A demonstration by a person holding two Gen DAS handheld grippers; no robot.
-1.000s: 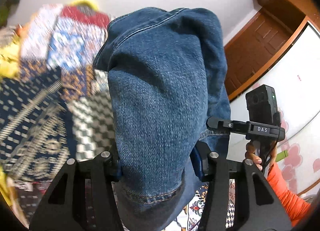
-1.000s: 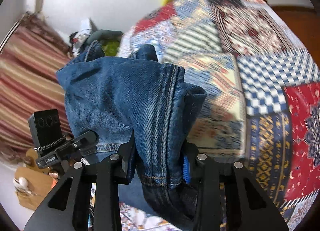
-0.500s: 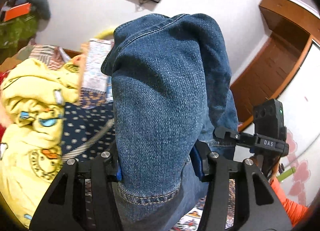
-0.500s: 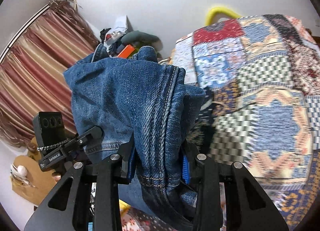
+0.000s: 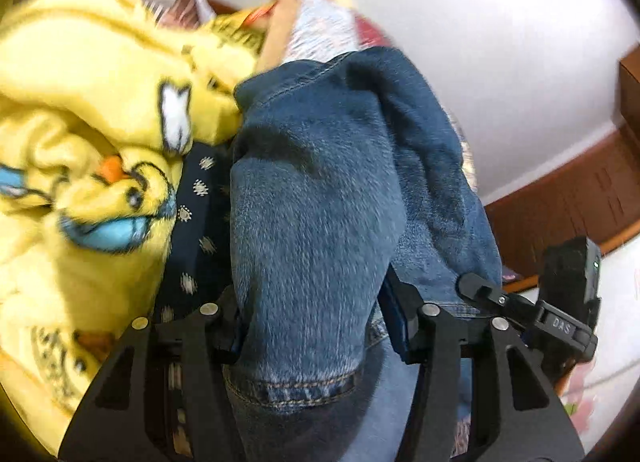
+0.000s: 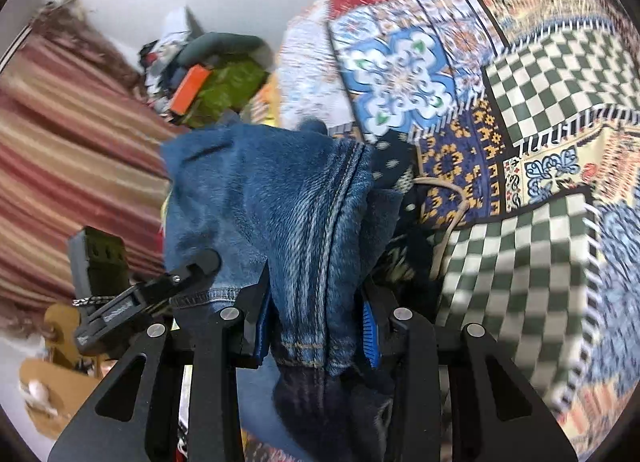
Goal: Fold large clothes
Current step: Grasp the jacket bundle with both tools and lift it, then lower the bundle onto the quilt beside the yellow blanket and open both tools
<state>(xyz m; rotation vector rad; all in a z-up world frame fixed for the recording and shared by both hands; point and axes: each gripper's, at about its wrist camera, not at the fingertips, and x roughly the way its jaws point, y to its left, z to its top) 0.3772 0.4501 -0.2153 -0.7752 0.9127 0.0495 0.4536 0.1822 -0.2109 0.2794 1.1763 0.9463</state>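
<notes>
Blue denim jeans [image 5: 320, 214] fill the middle of the left wrist view, bunched and draped forward over my left gripper [image 5: 312, 326], which is shut on a hemmed edge of them. In the right wrist view the same jeans [image 6: 288, 214] hang over my right gripper [image 6: 316, 326], which is shut on a seamed, hemmed part. The two grippers are close side by side: the right one shows at the left view's right edge [image 5: 560, 318], the left one at the right view's left edge [image 6: 120, 302].
A yellow cartoon-print blanket [image 5: 88, 134] lies bunched at the left over dark dotted cloth [image 5: 196, 222]. A patchwork quilt [image 6: 520, 122] covers the bed on the right. A clutter pile [image 6: 208, 78] and a striped curtain [image 6: 60, 150] stand at the left. Brown wooden furniture [image 5: 580, 190] is at the right.
Both grippers, still holding the jeans, have swung toward the bed. The yellow blanket now looms close on the left, and the quilt is nearer in the right view.
</notes>
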